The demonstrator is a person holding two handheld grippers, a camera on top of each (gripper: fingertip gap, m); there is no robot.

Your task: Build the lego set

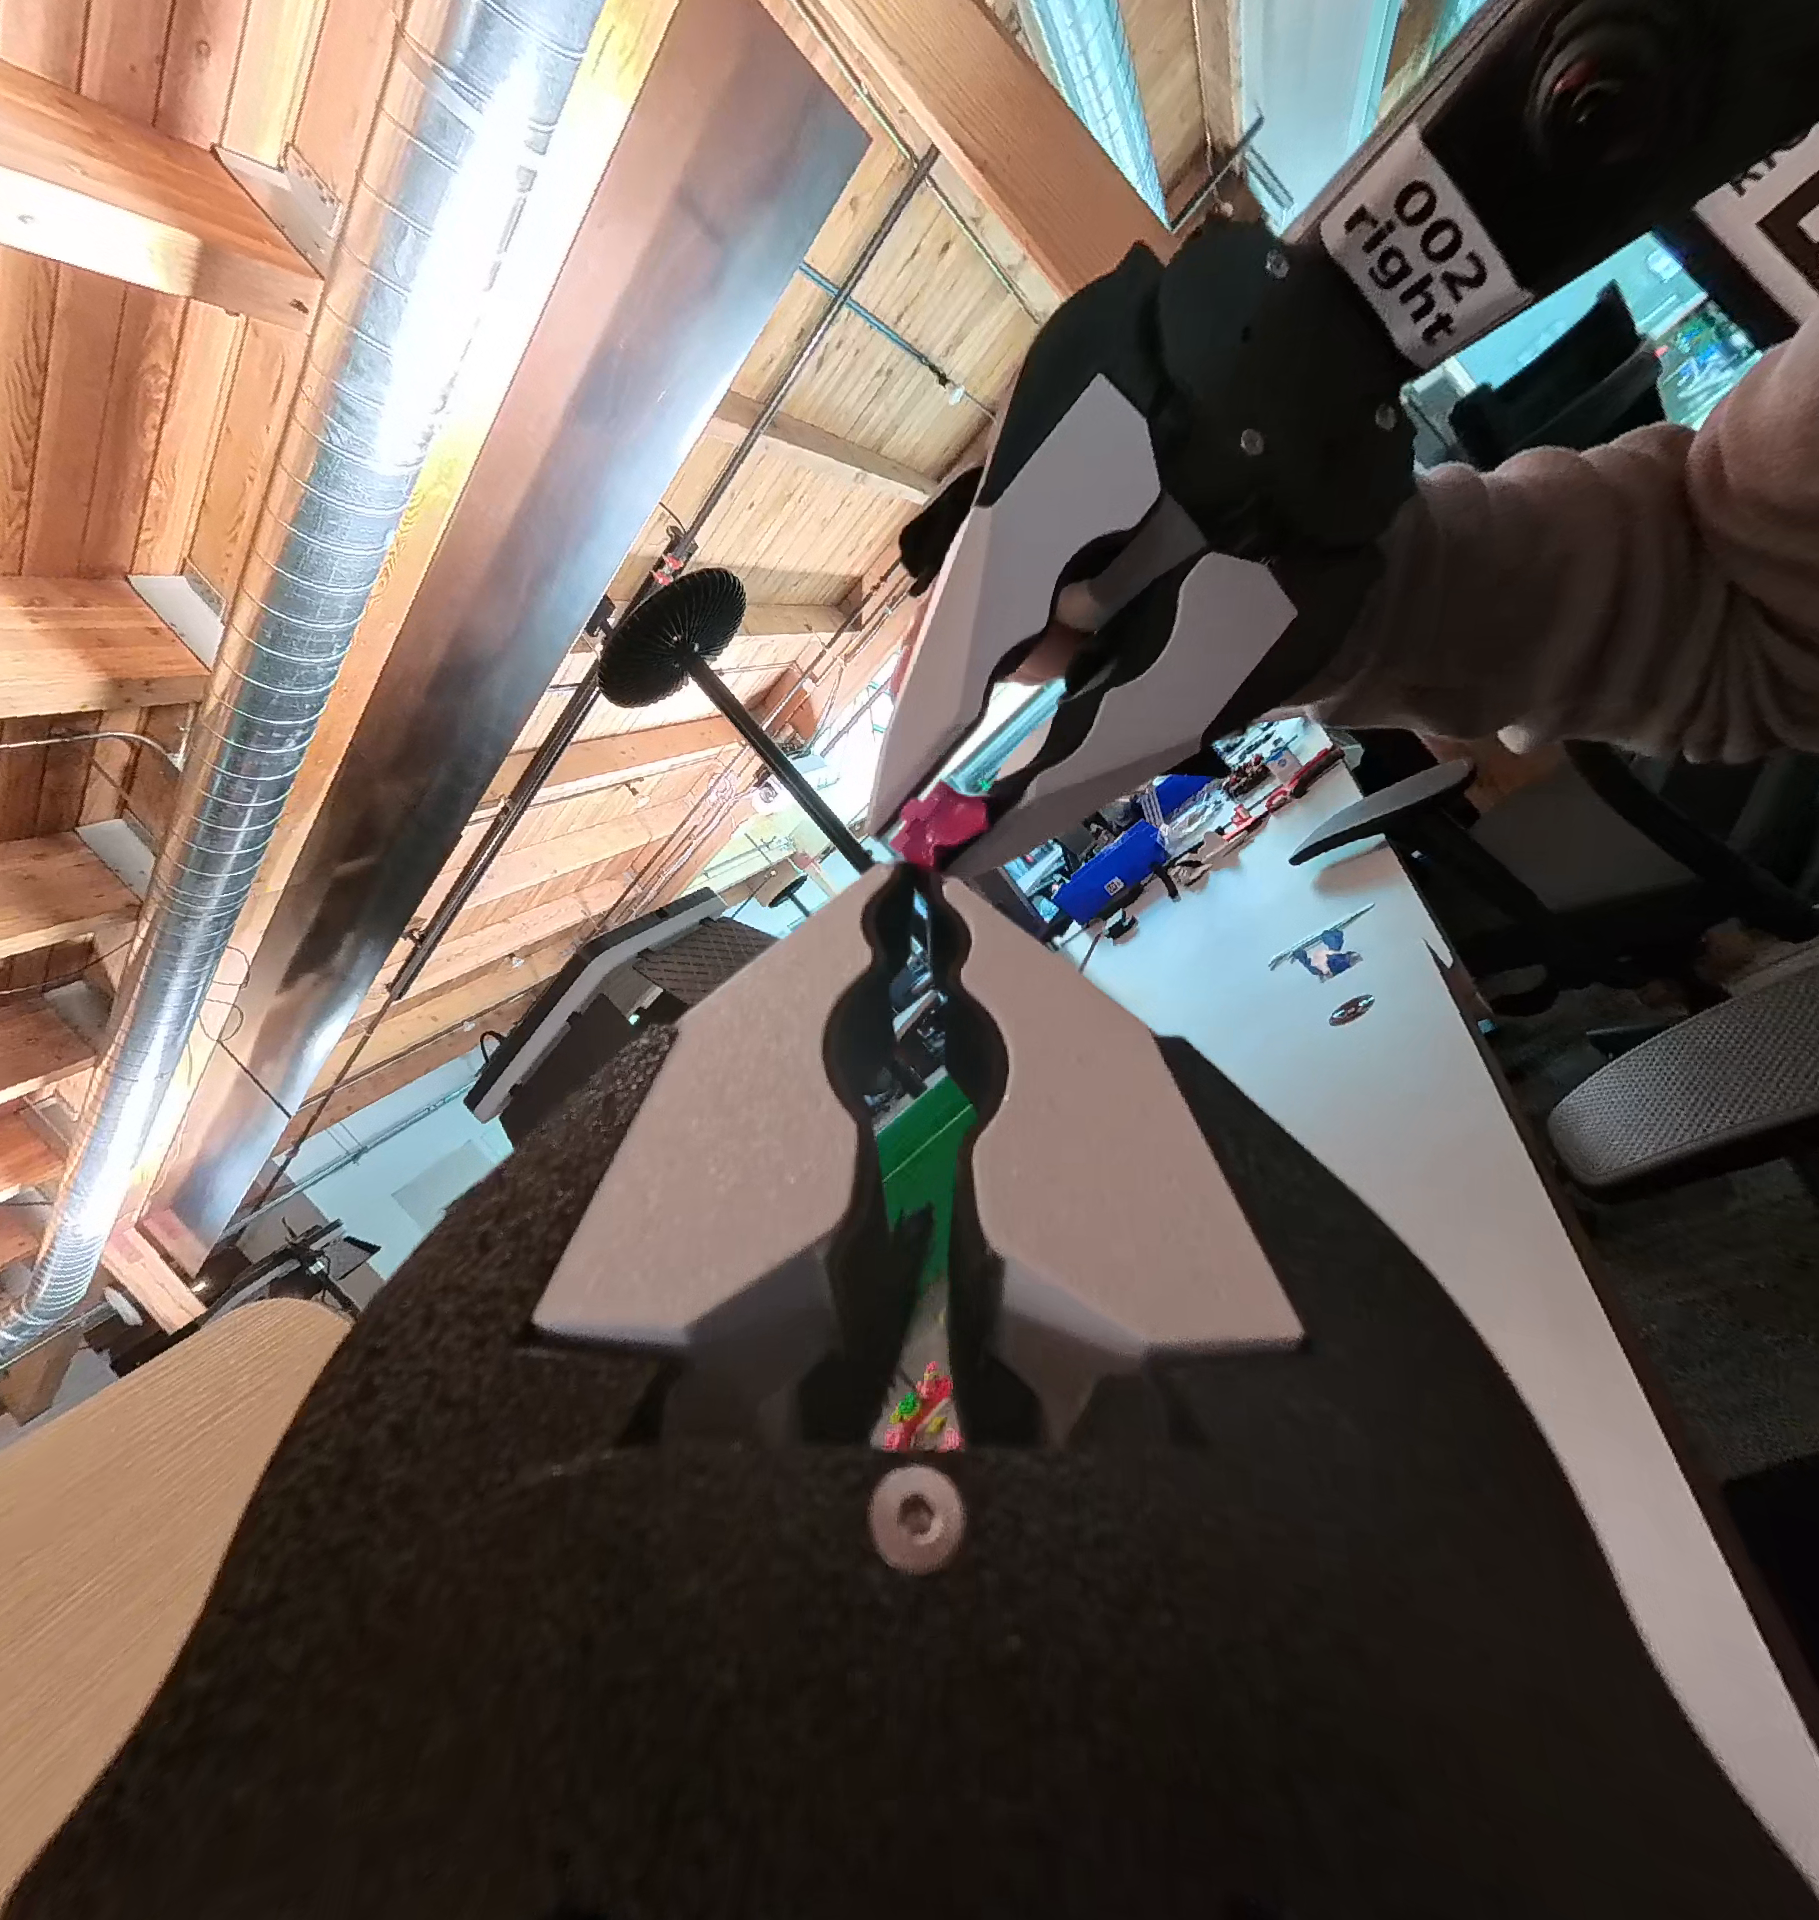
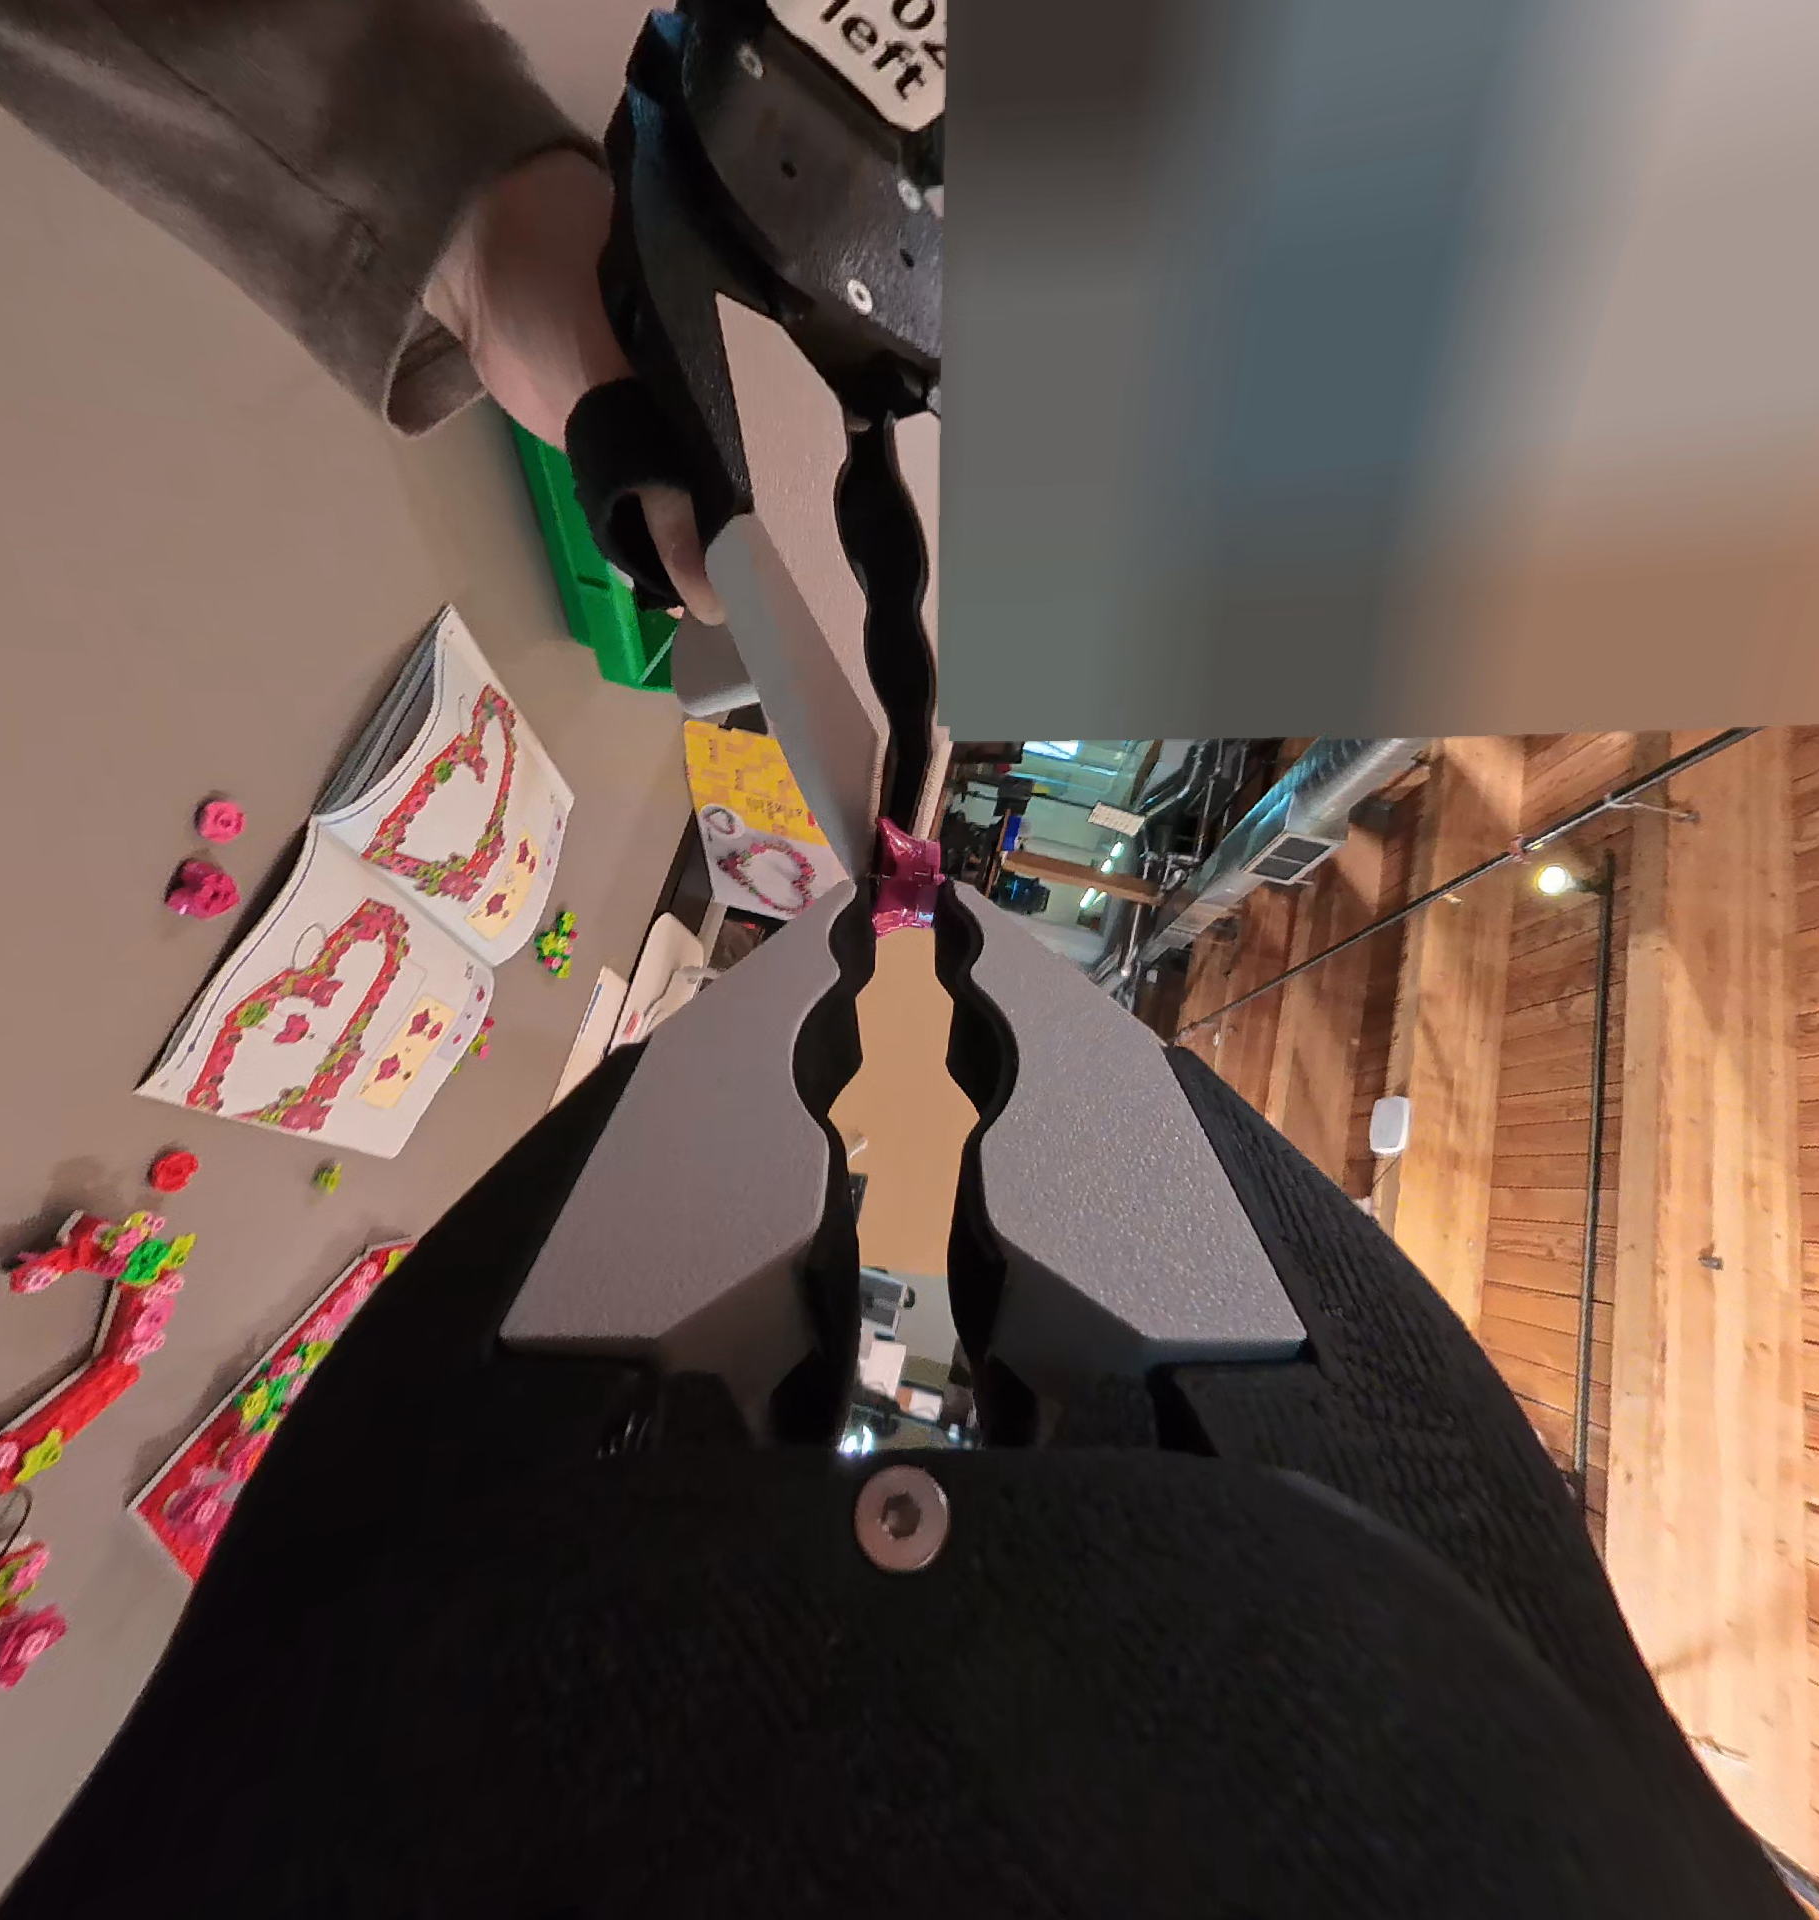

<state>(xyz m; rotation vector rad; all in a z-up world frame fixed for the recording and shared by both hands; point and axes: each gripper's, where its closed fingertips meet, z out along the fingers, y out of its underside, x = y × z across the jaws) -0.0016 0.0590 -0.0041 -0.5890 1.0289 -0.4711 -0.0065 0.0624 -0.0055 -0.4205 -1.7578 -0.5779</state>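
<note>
1. Held aloft above the table (image 2: 209, 499), tip to tip: left gripper (image 1: 915, 883) and right gripper (image 2: 900, 914), both pinched narrow on one magenta flower piece (image 2: 905, 878).
2. Below: open instruction booklet (image 2: 365, 914), half-built red heart (image 2: 84, 1340) near the table's edge.
3. Risk: shallow fingertip hold; any twist likely to pop the piece loose.

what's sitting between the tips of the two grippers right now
A small magenta lego piece. In the right wrist view the right gripper pinches it, with the left gripper meeting it from the far side. The left wrist view shows the same.
</note>
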